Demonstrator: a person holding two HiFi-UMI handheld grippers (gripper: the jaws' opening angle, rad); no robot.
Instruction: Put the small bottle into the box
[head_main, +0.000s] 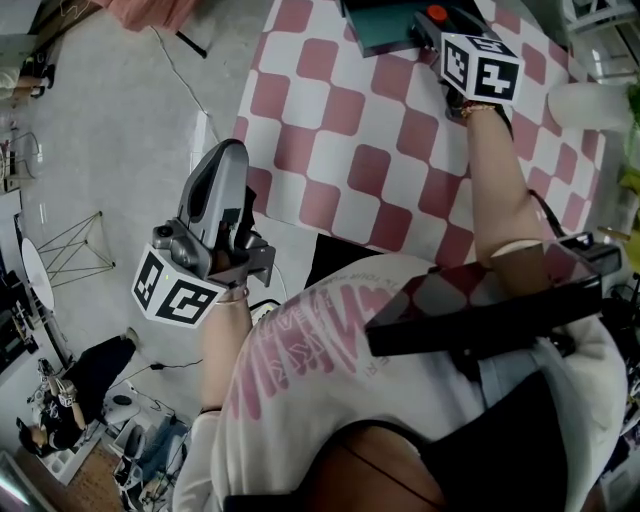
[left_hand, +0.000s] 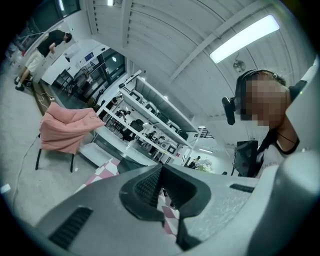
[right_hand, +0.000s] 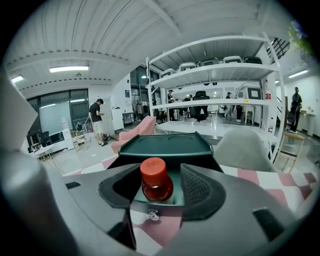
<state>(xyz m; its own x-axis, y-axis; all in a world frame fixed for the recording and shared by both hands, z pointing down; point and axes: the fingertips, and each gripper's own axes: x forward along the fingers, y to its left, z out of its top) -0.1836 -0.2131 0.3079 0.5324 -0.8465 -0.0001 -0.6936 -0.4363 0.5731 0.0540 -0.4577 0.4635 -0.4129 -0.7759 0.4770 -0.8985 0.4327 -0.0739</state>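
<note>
The small bottle (right_hand: 157, 190), dark red with an orange-red cap, stands upright inside the dark green box (right_hand: 170, 148), whose lid is up behind it. My right gripper (right_hand: 159, 174) is open around the bottle, with a gap on each side between the pads and the bottle. In the head view the right gripper (head_main: 432, 22) reaches over the box (head_main: 385, 32) at the table's far edge, and the orange cap (head_main: 436, 13) shows at its tip. My left gripper (head_main: 226, 160) hangs off the table's left side over the floor. Its jaws (left_hand: 161, 172) meet, shut on nothing.
A pink-and-white checkered cloth (head_main: 340, 150) covers the table. A grey chair back (right_hand: 242, 150) stands right of the box. A pink cloth drapes a chair (left_hand: 65, 129) across the floor. A wire stand (head_main: 70, 240) sits on the floor at left. Shelving lines the room.
</note>
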